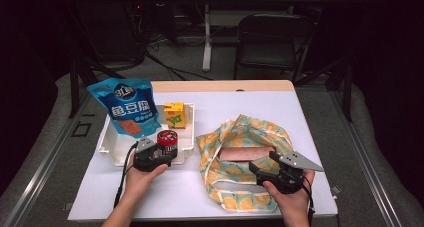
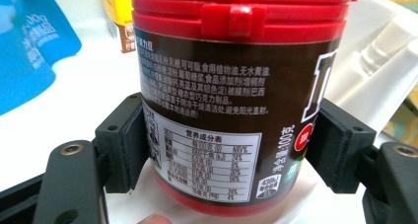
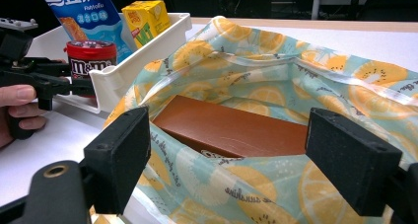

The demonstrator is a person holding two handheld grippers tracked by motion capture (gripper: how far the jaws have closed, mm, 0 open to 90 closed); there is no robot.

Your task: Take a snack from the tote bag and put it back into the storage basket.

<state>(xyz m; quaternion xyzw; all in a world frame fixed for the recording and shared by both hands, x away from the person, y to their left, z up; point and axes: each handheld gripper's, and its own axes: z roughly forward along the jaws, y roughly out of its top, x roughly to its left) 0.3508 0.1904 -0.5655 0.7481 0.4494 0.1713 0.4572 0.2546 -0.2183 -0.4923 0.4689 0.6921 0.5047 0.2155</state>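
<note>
A brown jar with a red lid (image 1: 167, 139) (image 2: 222, 110) (image 3: 91, 58) stands upright in the near right corner of the white tray (image 1: 107, 144). My left gripper (image 1: 166, 148) (image 2: 229, 150) is shut on the jar, one pad pressed to each side of its lower half. On the right lies a fabric bag printed with citrus slices (image 1: 220, 174) (image 3: 256, 76), its mouth gaping, with a flat brown box (image 1: 245, 153) (image 3: 231, 130) inside. My right gripper (image 1: 262, 163) (image 3: 229, 155) hangs open over the bag's near rim, nothing pinched between its pads.
The tray also holds a blue snack pouch (image 1: 127, 107) (image 3: 81, 7) leaning upright and a yellow juice box (image 1: 175, 114) (image 3: 145, 17). The tray's right wall (image 3: 162, 34) sits close to the bag. A black chair (image 1: 272, 37) stands beyond the table's far edge.
</note>
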